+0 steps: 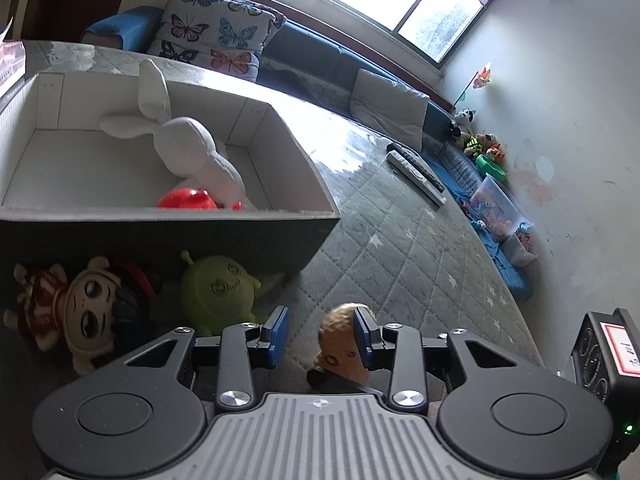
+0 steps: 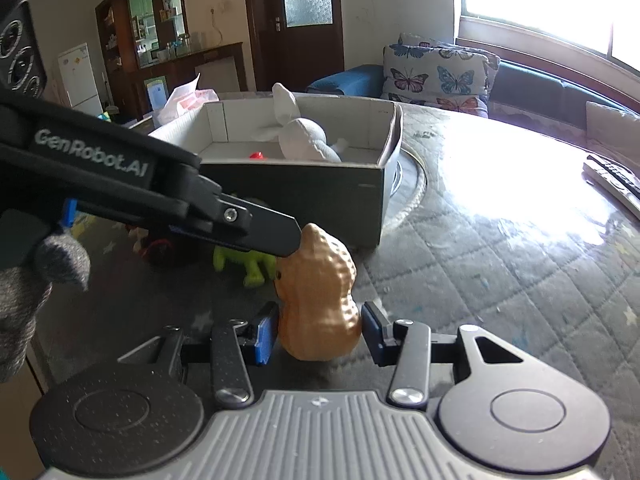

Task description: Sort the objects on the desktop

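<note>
The right tongs (image 2: 318,334) are closed around the lower bulge of the peanut toy (image 2: 320,300), which stands upright on the counter (image 2: 500,272).

Both blue pads sit at the toy's wide bottom lobe, the left one touching and the right one at its edge, so it seems gripped or nearly so. The left tongs (image 1: 322,330) stay about half open and hold nothing; one finger tip (image 2: 286,240) rests against the peanut's top. The toy looks light and hollow, with a dimpled shell, probably a little squashy, so it should not slip easily. The narrow waist would be a safer place to take it than the round lobe. The open box (image 2: 376,184) stands just behind, with a white plush rabbit (image 2: 304,140) already inside.
</note>
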Demonstrator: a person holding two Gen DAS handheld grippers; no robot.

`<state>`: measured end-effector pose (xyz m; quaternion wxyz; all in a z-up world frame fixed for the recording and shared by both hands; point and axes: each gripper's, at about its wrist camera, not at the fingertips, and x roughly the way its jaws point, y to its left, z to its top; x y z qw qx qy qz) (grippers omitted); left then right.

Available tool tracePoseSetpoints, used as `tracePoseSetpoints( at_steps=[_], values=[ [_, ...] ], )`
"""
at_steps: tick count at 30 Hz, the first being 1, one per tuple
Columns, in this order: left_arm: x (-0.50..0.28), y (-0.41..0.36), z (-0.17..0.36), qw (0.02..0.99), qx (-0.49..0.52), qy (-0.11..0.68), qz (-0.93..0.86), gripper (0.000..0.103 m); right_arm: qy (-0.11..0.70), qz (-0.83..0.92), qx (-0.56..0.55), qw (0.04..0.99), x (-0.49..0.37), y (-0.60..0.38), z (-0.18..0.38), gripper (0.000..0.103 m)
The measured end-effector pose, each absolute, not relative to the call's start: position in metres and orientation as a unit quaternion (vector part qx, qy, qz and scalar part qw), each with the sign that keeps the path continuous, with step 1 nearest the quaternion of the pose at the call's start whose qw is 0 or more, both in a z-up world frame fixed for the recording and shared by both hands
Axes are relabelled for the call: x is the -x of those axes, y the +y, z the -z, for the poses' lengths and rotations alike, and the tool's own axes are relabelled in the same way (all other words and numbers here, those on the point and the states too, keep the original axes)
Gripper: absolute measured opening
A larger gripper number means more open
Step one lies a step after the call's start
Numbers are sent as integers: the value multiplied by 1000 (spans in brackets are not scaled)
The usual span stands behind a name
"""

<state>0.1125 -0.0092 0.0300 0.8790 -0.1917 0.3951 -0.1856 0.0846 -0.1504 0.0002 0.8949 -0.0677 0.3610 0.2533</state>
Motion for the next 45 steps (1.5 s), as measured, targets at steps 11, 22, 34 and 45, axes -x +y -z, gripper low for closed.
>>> tracePoseSetpoints(
  at_steps=[11, 22, 34, 45],
  values=[
    [-102, -14, -26, 872, 188, 405, 200, 38, 368, -250, 71, 893, -67, -162, -2, 45],
    [-93, 4, -19, 872, 197, 408, 182, 38, 367, -247, 68, 894, -67, -164, -2, 51],
    [-75, 38, -37, 895, 206, 365, 153, 38, 342, -262, 77, 899, -74, -156, -17, 59],
    [-81, 114, -44, 908, 246, 331, 71, 38, 332, -317, 96, 883, -104, -113, -21, 61]
  ],
)
